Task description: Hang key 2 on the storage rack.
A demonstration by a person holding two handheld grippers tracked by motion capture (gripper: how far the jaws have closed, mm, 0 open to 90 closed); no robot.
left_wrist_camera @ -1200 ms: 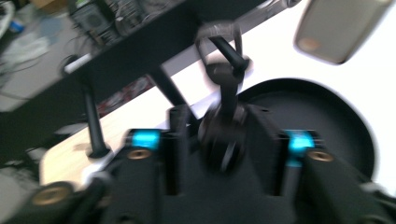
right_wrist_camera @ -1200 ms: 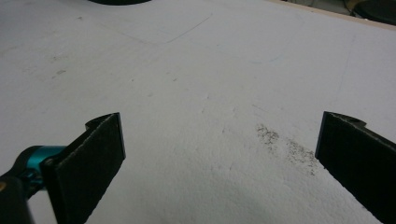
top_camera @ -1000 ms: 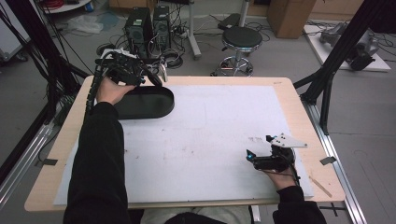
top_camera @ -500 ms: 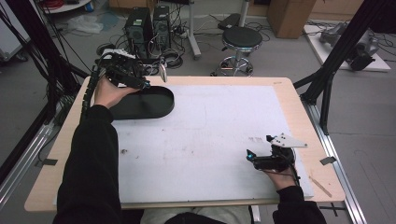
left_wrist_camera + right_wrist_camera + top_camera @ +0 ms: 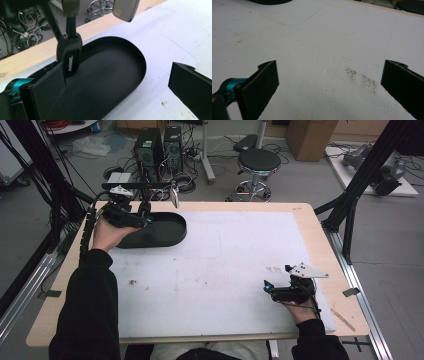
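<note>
A black oval tray [image 5: 165, 231] [image 5: 110, 72] lies on the white mat at the far left. My left gripper [image 5: 146, 217] [image 5: 117, 72] hovers over the tray's left end. Its jaws stand wide apart and have just been opening. A black tool handle [image 5: 70, 55] with a printed label stands against the inner face of the left jaw, and the other jaw is well clear of it. A silvery head [image 5: 125, 10] [image 5: 173, 196] shows beyond the tray's far rim. My right gripper [image 5: 268, 290] [image 5: 329, 67] rests open on the mat at the front right, with nothing between its jaws.
The white mat [image 5: 230, 255] covers most of the wooden table [image 5: 300, 207]. A dark smudge [image 5: 362, 80] marks the mat ahead of my right gripper. Beyond the table stand computer towers [image 5: 160, 145], cables and a stool [image 5: 257, 162]. Black frame struts [image 5: 360, 185] rise at the right.
My left hand has shifted a little and sunk toward the tray's left end, and its forearm now lies further left. The right hand has not moved.
</note>
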